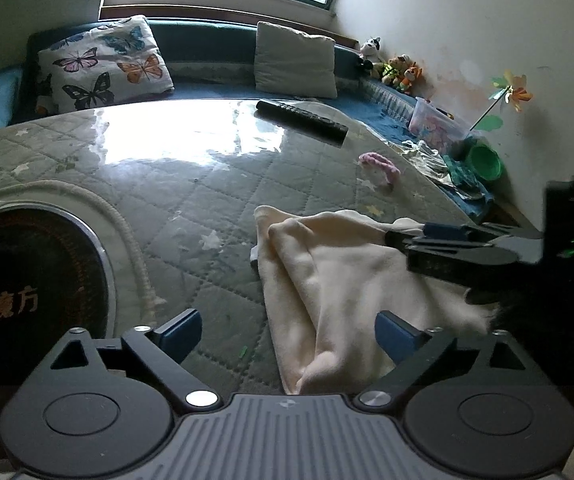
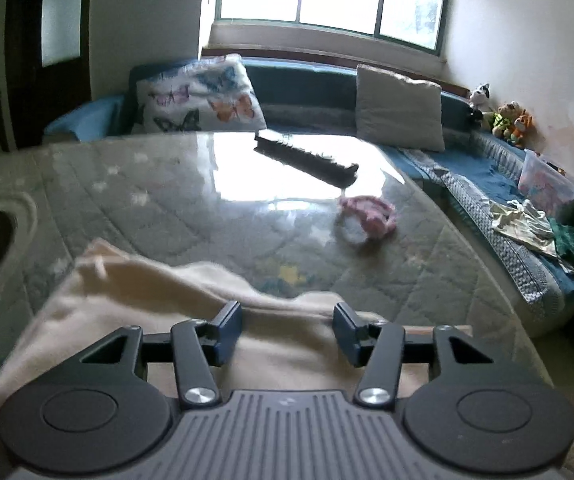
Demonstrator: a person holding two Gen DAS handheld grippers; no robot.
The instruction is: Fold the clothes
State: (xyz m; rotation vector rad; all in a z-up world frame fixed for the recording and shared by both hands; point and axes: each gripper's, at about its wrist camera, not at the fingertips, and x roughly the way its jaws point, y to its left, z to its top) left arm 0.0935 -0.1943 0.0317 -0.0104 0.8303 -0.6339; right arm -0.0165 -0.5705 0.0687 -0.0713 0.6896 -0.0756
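Cream cloth (image 1: pixel 327 280) lies partly doubled over on the quilted bench (image 1: pixel 191 184), likely so a fold can be laid flat; left tool (image 1: pixel 287 334) spread beside its edge; right tool (image 2: pixel 287 334) spread above it, gripping nothing.

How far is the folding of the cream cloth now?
Early to middle stage. The cream fleece cloth lies bunched on the quilted grey table cover, with one layer already turned over. The right gripper is open over its near edge; its side view in the left camera does not show a grip. The left gripper is open beside the cloth, holding nothing. Flattening and the final folds remain.
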